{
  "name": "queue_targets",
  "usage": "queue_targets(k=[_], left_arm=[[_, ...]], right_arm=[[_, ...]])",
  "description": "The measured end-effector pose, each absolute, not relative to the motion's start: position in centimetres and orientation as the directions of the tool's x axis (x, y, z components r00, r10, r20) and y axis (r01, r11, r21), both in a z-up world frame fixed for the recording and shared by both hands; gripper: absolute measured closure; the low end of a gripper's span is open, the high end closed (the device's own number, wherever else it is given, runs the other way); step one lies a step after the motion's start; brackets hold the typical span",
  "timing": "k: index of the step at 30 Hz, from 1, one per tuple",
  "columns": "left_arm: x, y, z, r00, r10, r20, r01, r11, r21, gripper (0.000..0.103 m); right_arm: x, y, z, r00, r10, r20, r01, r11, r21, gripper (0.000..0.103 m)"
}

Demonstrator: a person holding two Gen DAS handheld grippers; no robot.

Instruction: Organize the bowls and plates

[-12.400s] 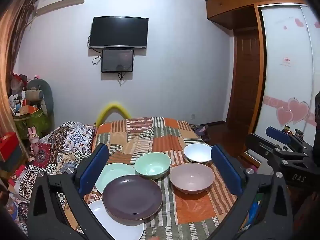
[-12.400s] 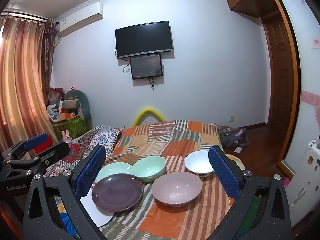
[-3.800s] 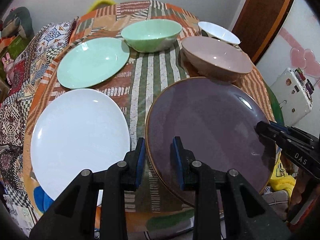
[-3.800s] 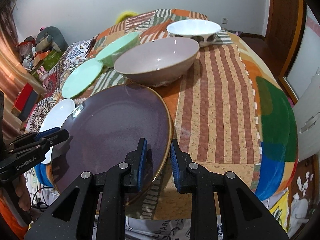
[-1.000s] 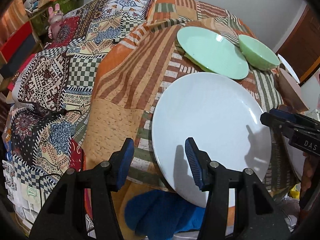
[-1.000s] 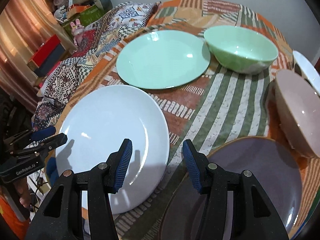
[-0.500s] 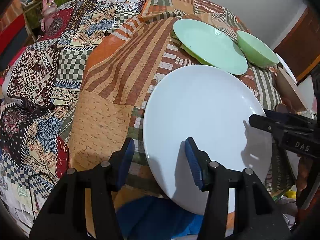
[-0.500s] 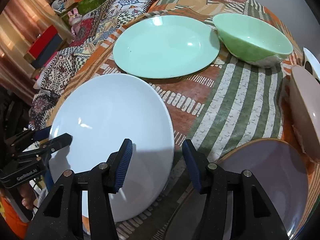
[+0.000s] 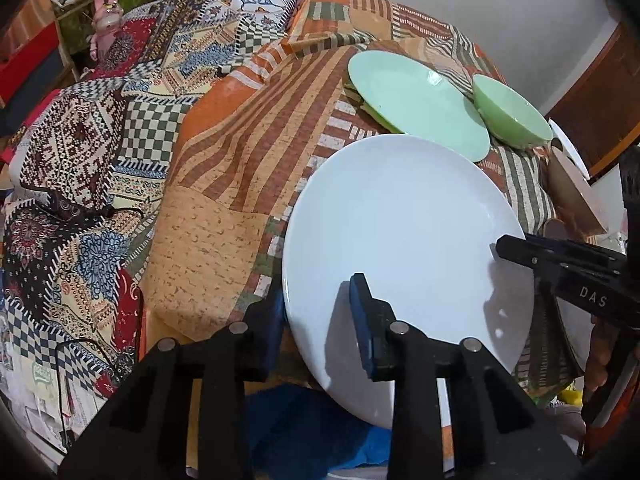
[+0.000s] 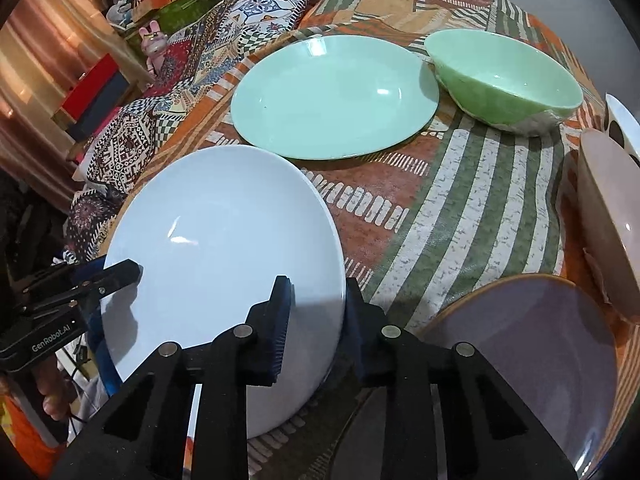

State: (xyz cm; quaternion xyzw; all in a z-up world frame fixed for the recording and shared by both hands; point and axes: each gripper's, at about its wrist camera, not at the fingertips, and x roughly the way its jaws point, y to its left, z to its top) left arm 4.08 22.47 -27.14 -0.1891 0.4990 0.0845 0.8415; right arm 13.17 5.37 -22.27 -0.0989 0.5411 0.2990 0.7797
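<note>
On the tools astride the white plate, "DAS" and "GenRobot.AI".

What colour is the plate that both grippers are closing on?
White; the white plate shows best in the right wrist view, with the right gripper astride its rim.

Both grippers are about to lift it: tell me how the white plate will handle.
The white plate looks rigid, so it should not flex. Its glossy glaze may slip between pads pinching only the rim. Probably ceramic, so likely to chip if dropped.
</note>
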Motion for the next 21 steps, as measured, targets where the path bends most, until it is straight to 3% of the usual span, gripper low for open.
queue_targets(k=[21], left_arm=[[3.4,18.7,-19.4,0.619,-0.004,-0.786,-0.268,0.939,-0.215,0.072]], right_arm=[[11.3,0.9,-16.2,0.378,0.433,-0.819,-0.543,0.82,0.182,0.079]])
